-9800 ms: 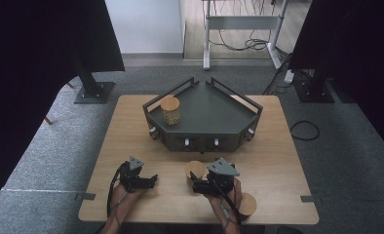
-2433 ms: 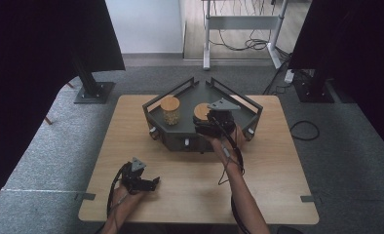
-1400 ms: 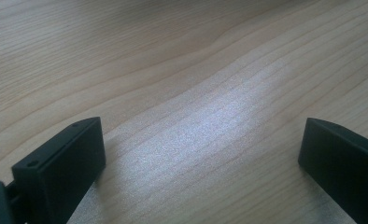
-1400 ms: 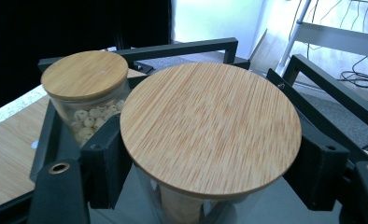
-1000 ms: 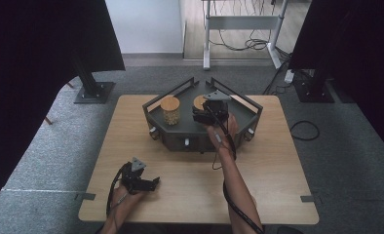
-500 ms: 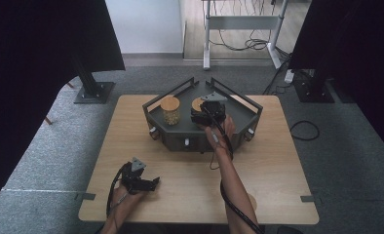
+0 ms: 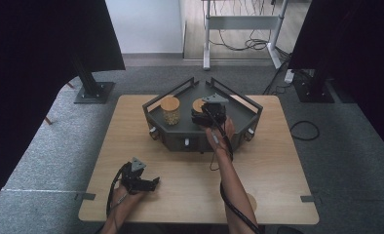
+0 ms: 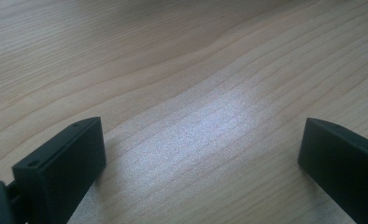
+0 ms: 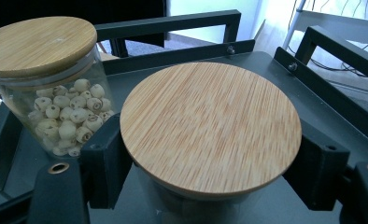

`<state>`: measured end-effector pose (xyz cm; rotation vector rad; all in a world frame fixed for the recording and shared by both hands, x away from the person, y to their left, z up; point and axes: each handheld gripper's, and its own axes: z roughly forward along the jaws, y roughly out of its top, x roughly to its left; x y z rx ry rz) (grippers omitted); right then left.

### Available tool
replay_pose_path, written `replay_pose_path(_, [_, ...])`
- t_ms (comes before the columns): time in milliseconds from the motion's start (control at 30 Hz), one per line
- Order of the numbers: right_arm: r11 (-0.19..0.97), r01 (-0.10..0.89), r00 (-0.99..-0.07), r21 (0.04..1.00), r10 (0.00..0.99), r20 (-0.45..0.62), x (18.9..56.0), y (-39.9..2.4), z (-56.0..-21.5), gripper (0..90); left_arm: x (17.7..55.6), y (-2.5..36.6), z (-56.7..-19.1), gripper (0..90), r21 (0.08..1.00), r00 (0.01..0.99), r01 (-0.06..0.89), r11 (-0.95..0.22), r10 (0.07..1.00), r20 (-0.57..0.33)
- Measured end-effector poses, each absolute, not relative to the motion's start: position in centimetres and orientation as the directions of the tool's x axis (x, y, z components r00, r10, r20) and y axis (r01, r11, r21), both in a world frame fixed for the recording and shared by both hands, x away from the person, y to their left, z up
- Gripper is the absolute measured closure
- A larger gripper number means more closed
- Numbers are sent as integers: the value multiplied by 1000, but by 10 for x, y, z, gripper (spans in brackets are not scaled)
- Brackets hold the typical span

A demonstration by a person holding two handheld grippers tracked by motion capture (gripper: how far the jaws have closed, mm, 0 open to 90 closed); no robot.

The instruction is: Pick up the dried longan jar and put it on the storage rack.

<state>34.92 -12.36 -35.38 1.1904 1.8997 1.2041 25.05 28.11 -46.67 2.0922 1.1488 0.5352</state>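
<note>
Right gripper (image 9: 210, 172) over the dark tray (image 7: 243, 113), fingers (image 9: 105, 163) pinching a jar with a bamboo lid (image 9: 211, 125), just beside a second jar (image 9: 56, 88) (filled with pale round seeds). Left gripper (image 8: 196, 182) near the table (image 8: 173, 70) front edge, well apart from the tray, fingers spread on nothing.

Matt grained bamboo lid (image 9: 210, 126) on clear glass jar (image 9: 65, 116); dark matt metal tray (image 7: 251, 114); pale wood table (image 7: 278, 175).

Your path inside the dark grey metal tray (image 7: 239, 105) is tight: the clear glass jar of pale round seeds (image 9: 60, 105) stands just beside the wooden-lidded jar (image 9: 210, 126), with black rails behind. The light wooden tabletop (image 7: 180, 168) is bare ahead of your left gripper (image 7: 148, 184).
</note>
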Motion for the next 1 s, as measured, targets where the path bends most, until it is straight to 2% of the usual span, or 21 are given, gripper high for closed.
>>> replay_pose_path(67, [193,373,-431,907,902,-15,350,-124,-354,220,250,281,-467,3,730,525,570,-378,850,30])
replay_pose_path(267, [182,400,-439,898,898,14,355,-128,-356,73,250,281,-467,3,730,525,570,-377,850,30])
replay_pose_path(367, [169,403,-431,900,902,24,353,-129,-356,41,250,281,-467,3,731,525,569,-377,851,30])
replay_pose_path(1000, [198,368,-454,908,891,-10,331,-135,-344,39,250,281,-467,2,729,524,571,-377,851,30])
